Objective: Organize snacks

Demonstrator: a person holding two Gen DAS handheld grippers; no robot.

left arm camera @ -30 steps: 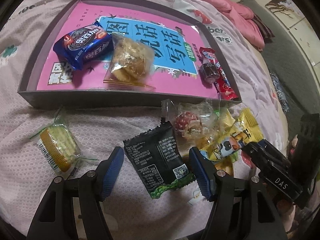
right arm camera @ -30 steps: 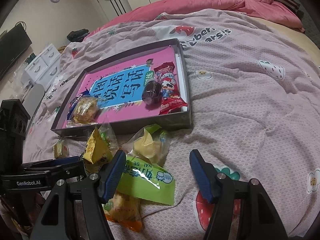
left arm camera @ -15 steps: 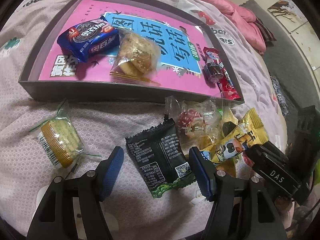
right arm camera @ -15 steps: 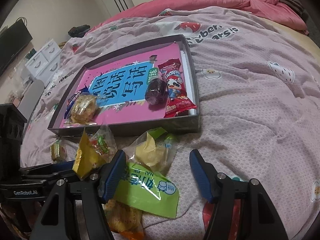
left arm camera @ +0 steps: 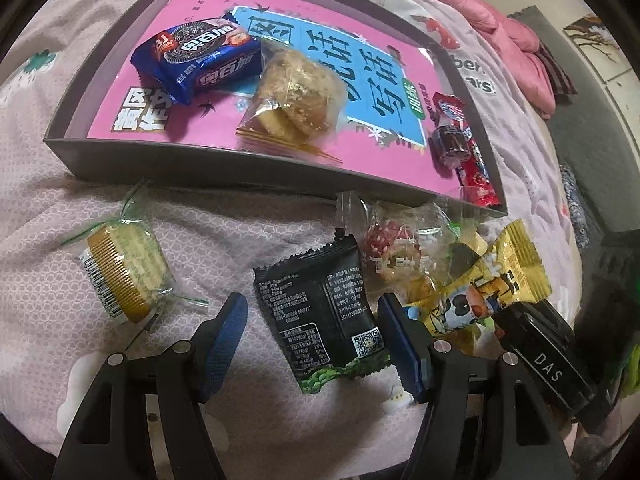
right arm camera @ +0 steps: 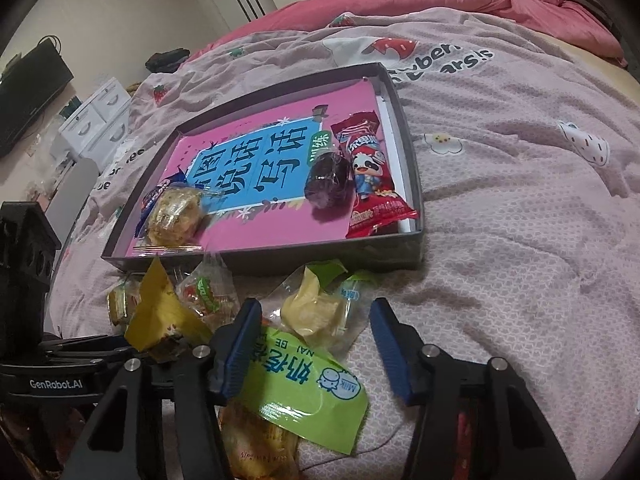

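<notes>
A grey tray point(left arm camera: 256, 170) lined with a pink and blue book holds a blue cookie pack point(left arm camera: 196, 60), a clear-wrapped pastry point(left arm camera: 296, 88), a dark sweet point(left arm camera: 450, 142) and a red bar point(right arm camera: 370, 176). My left gripper point(left arm camera: 312, 342) is open, its pads either side of a black snack pack point(left arm camera: 320, 312) lying on the bed. A round cake in clear wrap point(left arm camera: 124, 272) lies to its left. My right gripper point(right arm camera: 312, 344) is open over a pale yellow snack point(right arm camera: 316, 312) and a green milk-candy pack point(right arm camera: 304, 388).
A pile of loose snacks lies in front of the tray: a yellow cow-print pack point(left arm camera: 488, 288) and a clear pack with red sweets point(left arm camera: 392, 240). The right gripper's body point(left arm camera: 548, 364) sits close beside them. A pink quilt point(right arm camera: 440, 0) lies at the back.
Both grippers have moved a little closer to the tray and the snack pile. Both stay open and nothing has been picked up.
</notes>
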